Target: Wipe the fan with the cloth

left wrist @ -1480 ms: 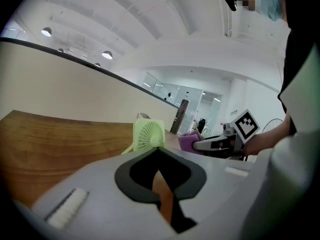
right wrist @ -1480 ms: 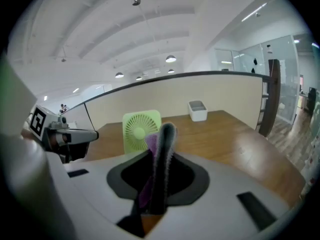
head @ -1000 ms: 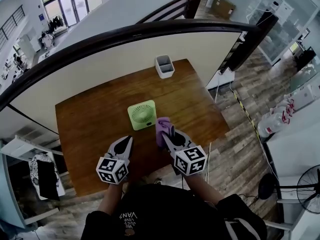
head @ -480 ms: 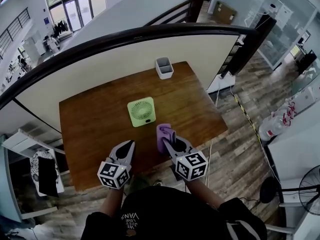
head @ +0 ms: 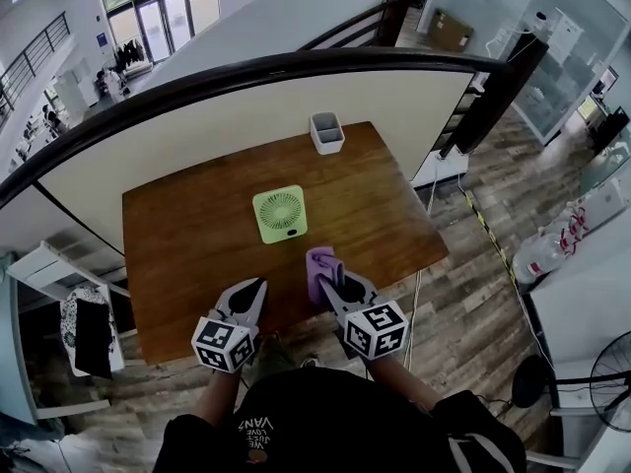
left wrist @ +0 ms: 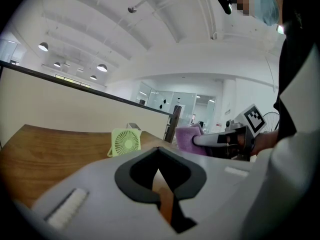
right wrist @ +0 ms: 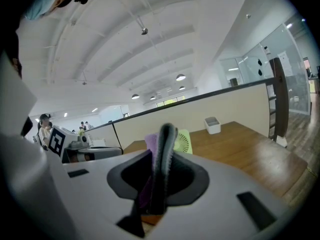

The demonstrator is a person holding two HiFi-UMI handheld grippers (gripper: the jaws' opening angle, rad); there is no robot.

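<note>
Left gripper, near table edge: jaws closed together, nothing held between them. Right gripper is held just beside it, jaws clamped on the purple cloth. The cloth is folded, stands out beyond the fingertips and is carried above the table.

Green fan is found mid-table, upright on its base, grille turned toward the person and apart from the cloth. No wiping contact is made yet.

Risks, as judged:
- The fan looks light and is braced by nothing. It could be slid or tipped backward if the cloth is pressed on the grille from the front, since the left gripper is shut and not placed to steady it.
- The cloth is pinched along one part only. It could be dragged from the jaws or snagged in the grille slots if rubbed hard.
- The grille could be struck by the hard jaw tips if too little cloth is led in front.

Container: one small white bin is set at the far table edge, well behind the fan. Nothing is seen inside it, though the interior is too small to be checked fully
</note>
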